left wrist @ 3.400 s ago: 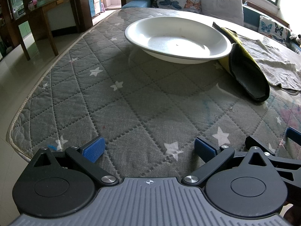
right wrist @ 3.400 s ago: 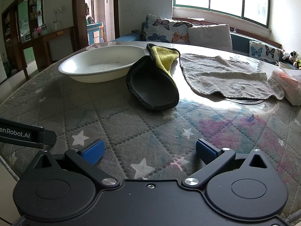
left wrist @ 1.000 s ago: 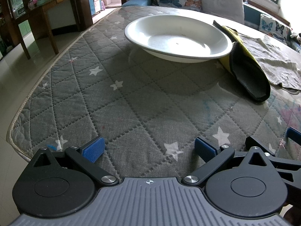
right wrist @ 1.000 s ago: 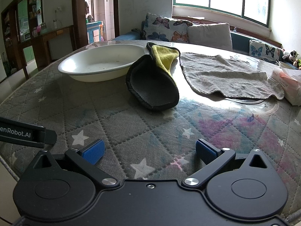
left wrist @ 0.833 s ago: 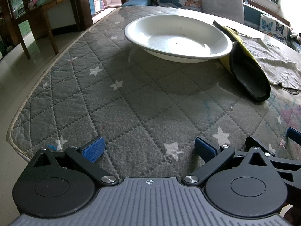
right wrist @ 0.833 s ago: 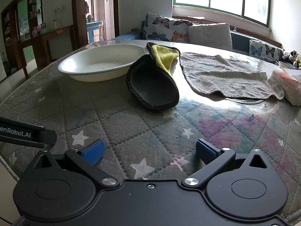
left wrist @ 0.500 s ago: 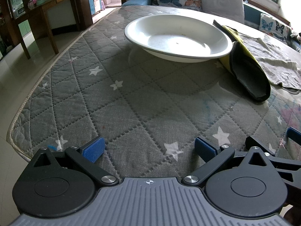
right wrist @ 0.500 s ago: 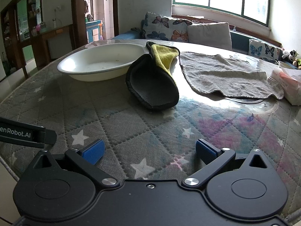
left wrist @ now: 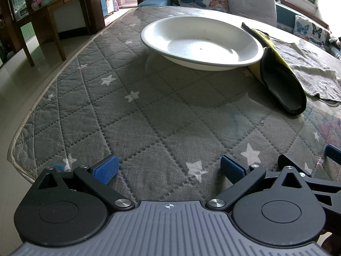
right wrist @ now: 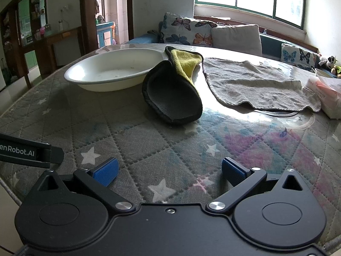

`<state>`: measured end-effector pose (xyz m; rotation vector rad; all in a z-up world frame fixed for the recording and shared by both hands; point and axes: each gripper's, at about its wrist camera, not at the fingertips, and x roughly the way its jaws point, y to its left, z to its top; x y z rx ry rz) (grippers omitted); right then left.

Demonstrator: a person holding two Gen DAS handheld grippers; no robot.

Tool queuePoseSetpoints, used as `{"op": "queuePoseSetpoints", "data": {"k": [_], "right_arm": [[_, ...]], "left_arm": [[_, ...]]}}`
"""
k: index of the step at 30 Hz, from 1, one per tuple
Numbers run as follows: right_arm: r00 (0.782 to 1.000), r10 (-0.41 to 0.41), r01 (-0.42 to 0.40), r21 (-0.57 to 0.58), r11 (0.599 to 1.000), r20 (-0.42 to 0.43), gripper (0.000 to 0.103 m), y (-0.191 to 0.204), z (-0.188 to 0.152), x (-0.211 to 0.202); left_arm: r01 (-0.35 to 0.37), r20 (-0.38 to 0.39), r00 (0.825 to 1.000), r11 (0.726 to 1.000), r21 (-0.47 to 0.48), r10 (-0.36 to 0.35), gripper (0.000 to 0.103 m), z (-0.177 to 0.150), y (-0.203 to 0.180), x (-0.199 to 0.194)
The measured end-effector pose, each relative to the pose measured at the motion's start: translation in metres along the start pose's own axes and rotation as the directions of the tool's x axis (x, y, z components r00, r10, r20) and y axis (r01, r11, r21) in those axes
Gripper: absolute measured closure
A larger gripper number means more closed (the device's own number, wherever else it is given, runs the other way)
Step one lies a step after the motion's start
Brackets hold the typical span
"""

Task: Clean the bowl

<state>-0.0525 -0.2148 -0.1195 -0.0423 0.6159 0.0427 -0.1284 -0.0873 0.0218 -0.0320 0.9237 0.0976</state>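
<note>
Jaws on your left gripper (left wrist: 168, 168) and right gripper (right wrist: 169, 169) gape wide, empty — bowl (left wrist: 202, 42) beside the cloth (right wrist: 177, 89).

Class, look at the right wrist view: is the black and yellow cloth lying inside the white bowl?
No. The black and yellow cloth lies on the quilted table cover beside the white bowl, its yellow end against the rim.
</note>
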Motion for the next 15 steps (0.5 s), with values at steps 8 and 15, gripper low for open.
{"op": "queuePoseSetpoints", "data": {"k": [8,15], "right_arm": [[1.0,0.0,0.0,0.0,1.0,-0.001,0.0,0.0001,0.0002,-0.0001],[1.0,0.0,0.0,0.001,1.0,-0.001,0.0,-0.0007,0.0007,0.0001]], "left_arm": [[0.0,0.003,1.0,1.0,0.0,0.0,0.0,-0.0009,-0.0002,-0.0001],[0.0,0.01,1.0,1.0,0.002,0.0,0.0,-0.0013,-0.0009,-0.0003]]}}
